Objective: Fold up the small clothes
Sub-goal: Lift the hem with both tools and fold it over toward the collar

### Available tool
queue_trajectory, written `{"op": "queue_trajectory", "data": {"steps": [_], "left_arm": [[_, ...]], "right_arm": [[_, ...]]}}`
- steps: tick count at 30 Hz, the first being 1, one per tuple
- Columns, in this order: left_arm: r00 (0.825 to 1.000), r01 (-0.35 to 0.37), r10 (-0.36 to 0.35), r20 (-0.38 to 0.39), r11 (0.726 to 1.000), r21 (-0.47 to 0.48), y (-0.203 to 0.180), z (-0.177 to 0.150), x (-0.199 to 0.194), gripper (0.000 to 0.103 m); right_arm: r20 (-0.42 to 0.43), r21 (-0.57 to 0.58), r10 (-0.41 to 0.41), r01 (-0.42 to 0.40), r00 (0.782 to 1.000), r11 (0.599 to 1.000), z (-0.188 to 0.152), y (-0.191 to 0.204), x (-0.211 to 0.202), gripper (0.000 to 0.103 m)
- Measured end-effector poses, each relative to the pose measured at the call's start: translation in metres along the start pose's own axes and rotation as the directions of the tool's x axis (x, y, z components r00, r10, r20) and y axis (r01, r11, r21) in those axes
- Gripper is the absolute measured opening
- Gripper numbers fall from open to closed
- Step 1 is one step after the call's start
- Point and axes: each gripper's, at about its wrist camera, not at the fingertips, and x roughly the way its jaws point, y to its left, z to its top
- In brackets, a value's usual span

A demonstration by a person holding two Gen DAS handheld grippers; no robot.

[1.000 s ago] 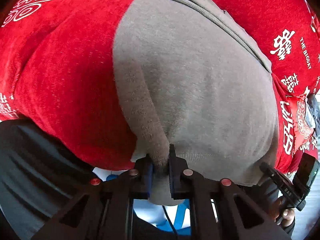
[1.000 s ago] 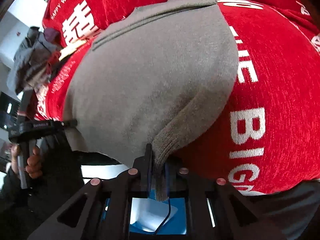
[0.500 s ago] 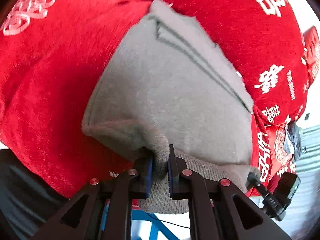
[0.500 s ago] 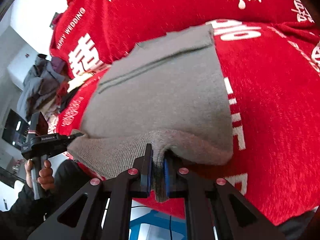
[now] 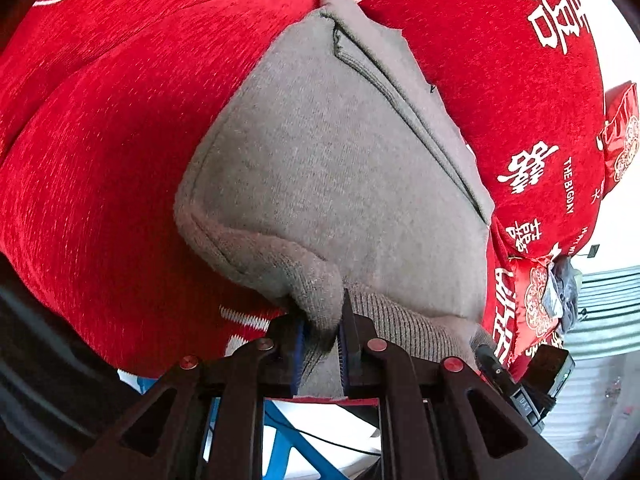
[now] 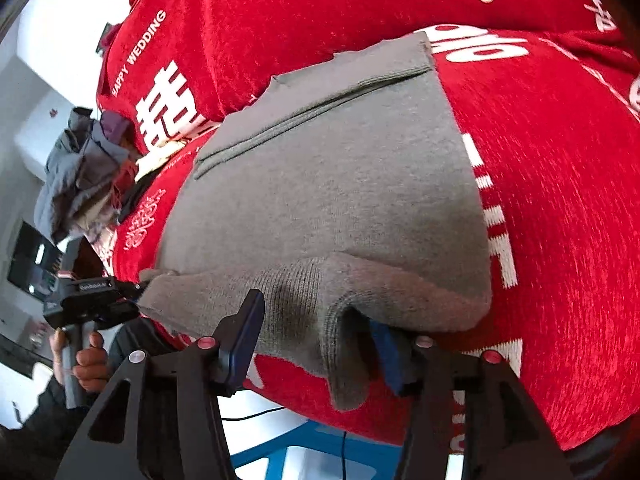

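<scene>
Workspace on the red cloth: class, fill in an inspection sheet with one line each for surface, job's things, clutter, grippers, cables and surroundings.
Surface: red cloth with white lettering.
Job's things: grey knit garment lying on it, near hem folded up.
Clutter: pile of grey clothes at the cloth's far left edge; red packet.
Grippers: left gripper shut on the garment's hem; right gripper open, hem lying between its fingers.
Cables: thin black cable below the cloth's edge.
Surroundings: white wall; blue frame underneath.
</scene>
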Motion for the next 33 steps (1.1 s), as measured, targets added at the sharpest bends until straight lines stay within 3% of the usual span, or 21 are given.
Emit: {"op": "queue_trajectory", "data": {"steps": [1,2,3,4,9,16,23,33], "left_arm": [[1.0,-0.004,0.004,0.0,1.0,0.006,-0.002,0.001,0.0,0.014],[1.0,-0.011,0.01,0.003,1.0,0.017,-0.005,0.001,-0.001,0.014],[1.0,-0.021,0.02,0.013,0.999,0.035,-0.009,0.0,-0.003,0.014],[0.999,-0.029,0.027,0.023,0.998,0.052,-0.014,-0.001,-0.005,0.014],[0.995,0.001,-0.013,0.095,0.992,0.127,-0.034,-0.004,-0.032,0.013],[0.981,0.048,-0.07,0.183,0.992,0.119,-0.06,0.025,-0.052,0.013],[0.964,0.055,-0.092,0.251,0.987,0.15,-0.093,0.067,-0.071,0.013],[0.959,0.04,-0.079,0.272,0.989,0.145,-0.133,0.153,-0.049,0.013]], "right_arm": [[-0.001,-0.006,-0.005,0.005,1.0,1.0,0.001,0.001,0.001,0.041],[-0.009,-0.013,-0.01,0.01,1.0,1.0,0.002,0.002,0.002,0.023],[-0.011,-0.017,-0.008,0.008,1.0,1.0,0.002,0.001,0.0,0.015],[-0.003,-0.02,-0.004,0.003,1.0,1.0,0.002,0.001,-0.003,0.014],[0.074,-0.051,0.054,-0.05,0.996,0.997,0.008,0.008,-0.04,0.012],[0.177,-0.082,0.095,-0.081,0.98,0.993,0.038,0.03,-0.067,0.011],[0.255,-0.041,0.087,-0.079,0.963,0.996,0.094,0.038,-0.074,0.011],[0.26,0.002,0.058,-0.06,0.964,0.998,0.192,0.044,-0.04,0.011]]}}
